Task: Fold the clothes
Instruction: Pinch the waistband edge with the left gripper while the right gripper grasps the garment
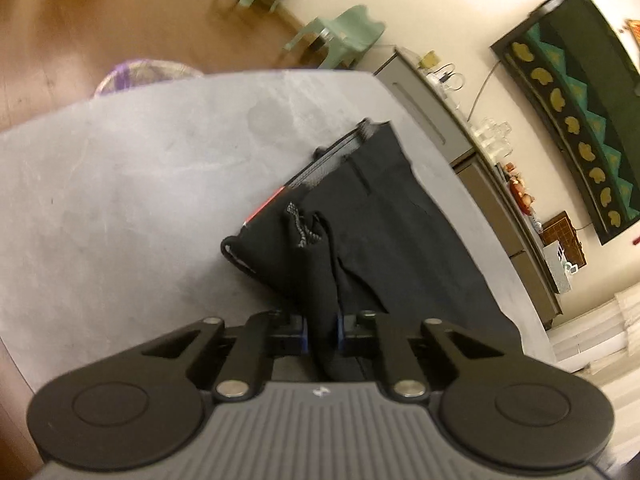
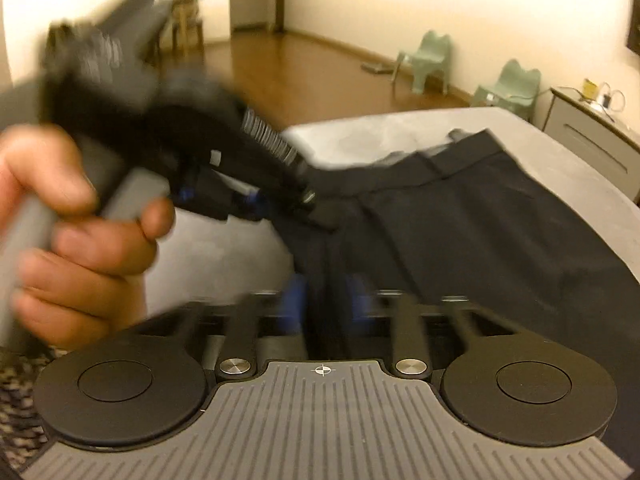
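Observation:
A black pair of trousers (image 1: 380,216) lies on the grey table (image 1: 140,184), waistband at the far end. My left gripper (image 1: 322,330) is shut on a bunched fold of the black cloth. In the right wrist view the same trousers (image 2: 480,232) spread to the right over the table (image 2: 352,132). My right gripper (image 2: 326,304) is shut on a fold of the black cloth. The left gripper (image 2: 316,210), held by a hand (image 2: 72,232), shows blurred at the left of that view, pinching the cloth close by.
A grey cabinet (image 1: 436,116) with glassware stands past the table's far right edge. Two green chairs (image 1: 340,36) stand on the wooden floor (image 1: 100,12). A purple patterned bundle (image 1: 132,76) sits beyond the table's far left edge.

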`<state>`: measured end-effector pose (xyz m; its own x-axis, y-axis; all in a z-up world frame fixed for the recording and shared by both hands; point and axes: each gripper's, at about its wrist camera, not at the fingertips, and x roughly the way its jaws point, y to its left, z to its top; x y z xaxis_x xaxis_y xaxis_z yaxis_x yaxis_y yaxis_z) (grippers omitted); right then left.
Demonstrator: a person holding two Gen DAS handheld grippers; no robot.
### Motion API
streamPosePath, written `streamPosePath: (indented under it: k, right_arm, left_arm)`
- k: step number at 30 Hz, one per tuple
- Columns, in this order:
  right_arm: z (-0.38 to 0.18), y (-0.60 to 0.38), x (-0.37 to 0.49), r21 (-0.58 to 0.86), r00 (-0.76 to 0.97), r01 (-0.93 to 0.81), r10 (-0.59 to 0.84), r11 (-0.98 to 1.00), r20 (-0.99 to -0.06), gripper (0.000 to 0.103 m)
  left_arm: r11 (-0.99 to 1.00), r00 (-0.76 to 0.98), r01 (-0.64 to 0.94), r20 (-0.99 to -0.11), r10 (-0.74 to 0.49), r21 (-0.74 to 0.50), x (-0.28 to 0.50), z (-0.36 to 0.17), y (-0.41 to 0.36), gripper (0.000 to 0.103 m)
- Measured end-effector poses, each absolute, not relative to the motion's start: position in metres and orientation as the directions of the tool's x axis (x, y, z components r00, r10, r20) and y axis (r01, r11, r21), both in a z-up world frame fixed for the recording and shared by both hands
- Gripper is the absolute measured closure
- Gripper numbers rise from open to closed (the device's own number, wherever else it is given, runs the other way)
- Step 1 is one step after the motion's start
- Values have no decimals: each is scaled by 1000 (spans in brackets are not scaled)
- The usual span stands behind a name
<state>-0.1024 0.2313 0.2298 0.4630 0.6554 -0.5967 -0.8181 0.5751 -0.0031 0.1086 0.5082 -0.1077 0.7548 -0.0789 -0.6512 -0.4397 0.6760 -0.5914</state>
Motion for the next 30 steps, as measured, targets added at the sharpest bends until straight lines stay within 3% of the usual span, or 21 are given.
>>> streamPosePath:
  k: [3,5,6,7,9,13,14,16,18,20,24,28,30]
  right_arm:
    - [250,189,-77,84,523,-732,636,677,-567,45]
    - [246,171,-52,97,556,-655,565,749,-610,58]
    - [235,167,-39,75,558,-622,508,780,-656,72]
    - [224,163,-27,50,557,-588,448,807,-699,76]
    - [202,159,-6,0,559,-582,400,813,-726,74]
    - [193,150,45,189,465,-513,456,837,-759,72]
    - [197,145,54,225,484,-496,482,839,-730,66]
    - [205,141,68,307,490,-494,552,813,-675,31]
    - [210,154,76,339,451,-548,611,765,-651,12]
    - [210,181,85,324,396,-618,640,716,-659,10]
    - [181,252,111,187,330,-706,551,683,-767,8]
    - [133,298,154,77,351,-688,425,721,-834,10]
    - [118,301,167,105,355,-653,426,750,-832,10]
  left_arm:
    - [724,773,-426,-634,-21,-543,106,-96,497,93]
    - [781,781,-411,-623,37,-470,109,-84,479,93]
    - [812,784,-404,-618,69,-422,110,-78,470,94]
    - [842,789,-388,-607,94,-375,110,-73,458,94]
    - [906,808,-341,-571,145,-252,110,-63,426,94]
    - [978,861,-202,-467,203,54,110,-50,346,94]
    - [983,869,-155,-460,185,102,110,-51,327,94]
    - [985,867,-85,-476,148,152,110,-58,298,95]
    - [981,861,-41,-491,131,189,111,-67,279,95]
    - [978,861,-23,-494,124,205,109,-71,271,95]
    - [982,864,-38,-488,125,185,104,-67,275,95]
    - [986,866,-58,-482,129,158,96,-62,284,95]
    - [987,869,-67,-477,131,148,92,-60,287,95]
